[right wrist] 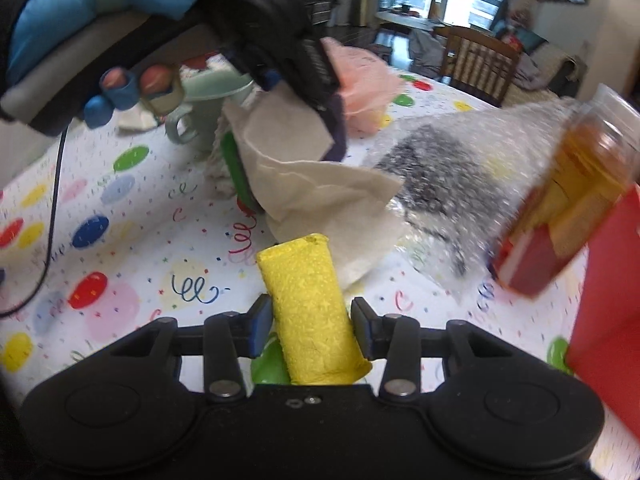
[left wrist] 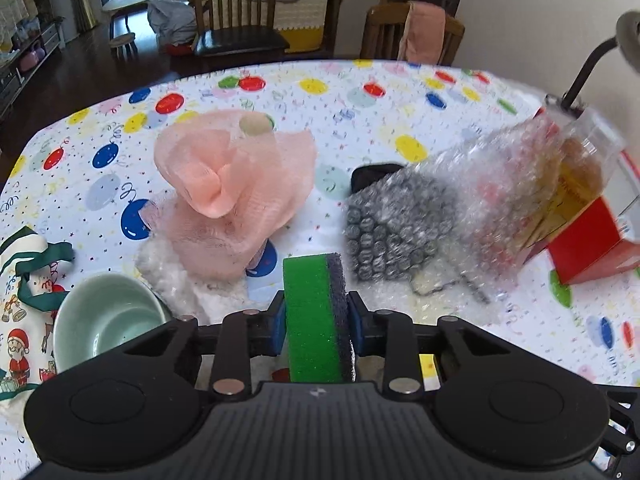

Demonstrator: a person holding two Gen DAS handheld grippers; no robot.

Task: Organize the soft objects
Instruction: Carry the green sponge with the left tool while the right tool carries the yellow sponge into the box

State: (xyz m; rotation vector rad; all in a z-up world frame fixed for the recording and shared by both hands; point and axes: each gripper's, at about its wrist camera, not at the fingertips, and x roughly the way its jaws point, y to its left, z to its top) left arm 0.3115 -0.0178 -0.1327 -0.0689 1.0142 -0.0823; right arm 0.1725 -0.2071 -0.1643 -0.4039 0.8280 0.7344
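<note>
In the left wrist view my left gripper (left wrist: 317, 314) is shut on a green sponge with a dark scouring side (left wrist: 316, 316), held on edge above the table. A pink mesh bath pouf (left wrist: 232, 192) sits ahead on a white fluffy cloth (left wrist: 180, 284). A sheet of bubble wrap (left wrist: 424, 220) lies to the right. In the right wrist view my right gripper (right wrist: 308, 326) is shut on a yellow sponge (right wrist: 310, 312). The left gripper (right wrist: 280, 44) shows at upper left, over a beige paper towel (right wrist: 320, 192). The pouf (right wrist: 368, 88) and the bubble wrap (right wrist: 440, 176) lie behind.
A pale green cup (left wrist: 108, 316) and a Christmas-print bag (left wrist: 20, 304) stand at the left. A red box (left wrist: 588, 240) and a clear jar of amber liquid (right wrist: 580, 184) stand at the right. A lamp arm (left wrist: 588, 72) rises at the far right. Chairs stand behind the balloon-print tablecloth (left wrist: 360, 120).
</note>
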